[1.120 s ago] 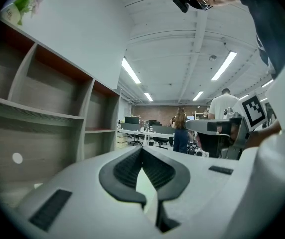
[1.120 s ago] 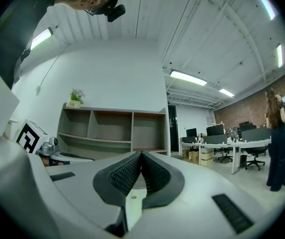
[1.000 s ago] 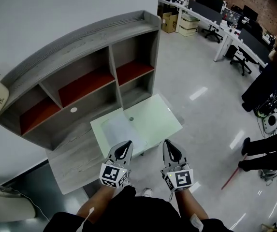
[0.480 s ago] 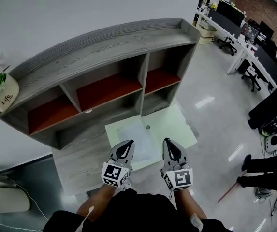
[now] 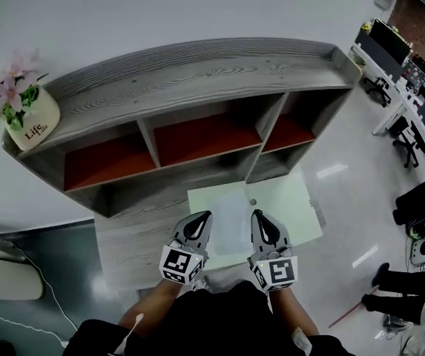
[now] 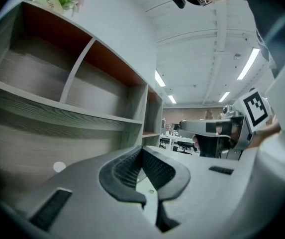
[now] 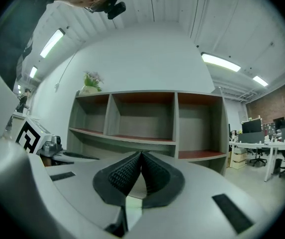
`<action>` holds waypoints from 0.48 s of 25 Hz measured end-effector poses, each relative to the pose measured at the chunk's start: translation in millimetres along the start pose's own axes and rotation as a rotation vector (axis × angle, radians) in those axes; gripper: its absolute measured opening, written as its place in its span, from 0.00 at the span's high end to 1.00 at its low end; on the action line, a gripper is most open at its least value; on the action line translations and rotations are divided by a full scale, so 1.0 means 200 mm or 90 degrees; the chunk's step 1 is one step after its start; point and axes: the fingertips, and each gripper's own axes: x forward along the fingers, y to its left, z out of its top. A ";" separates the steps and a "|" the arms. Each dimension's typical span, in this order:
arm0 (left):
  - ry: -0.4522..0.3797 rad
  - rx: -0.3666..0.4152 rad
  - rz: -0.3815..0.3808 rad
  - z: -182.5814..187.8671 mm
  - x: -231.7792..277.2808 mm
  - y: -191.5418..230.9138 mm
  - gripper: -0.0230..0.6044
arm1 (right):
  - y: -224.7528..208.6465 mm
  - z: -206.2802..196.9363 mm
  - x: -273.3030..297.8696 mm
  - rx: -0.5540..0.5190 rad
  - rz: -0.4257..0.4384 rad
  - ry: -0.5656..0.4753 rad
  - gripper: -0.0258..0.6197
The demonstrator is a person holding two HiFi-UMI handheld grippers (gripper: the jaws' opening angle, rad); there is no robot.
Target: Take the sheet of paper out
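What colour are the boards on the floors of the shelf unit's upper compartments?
Dark red boards, set in a grey wood shelf unit; the head view shows it best.

Both grippers are showing pale grey moulded shells, the left gripper [image 5: 200, 216] and the right gripper [image 5: 259, 216], each one narrowing to a rounded nose at its shelf [image 5: 197, 73] end. Black cross-hatched pads [image 7: 123, 176] are lining the inner faces of the jaws, and black oblong insets are dotting the shells. At the end away from the shelf each is carrying a marker cube [image 5: 180, 264], white with bold black squares. The person is wearing a black top [image 5: 212, 323], with small white tags [image 5: 136, 323] showing at the forearms.
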 end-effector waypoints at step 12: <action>0.035 -0.003 0.080 -0.08 0.04 0.11 0.95 | -0.07 -0.22 0.15 0.005 0.091 0.066 0.93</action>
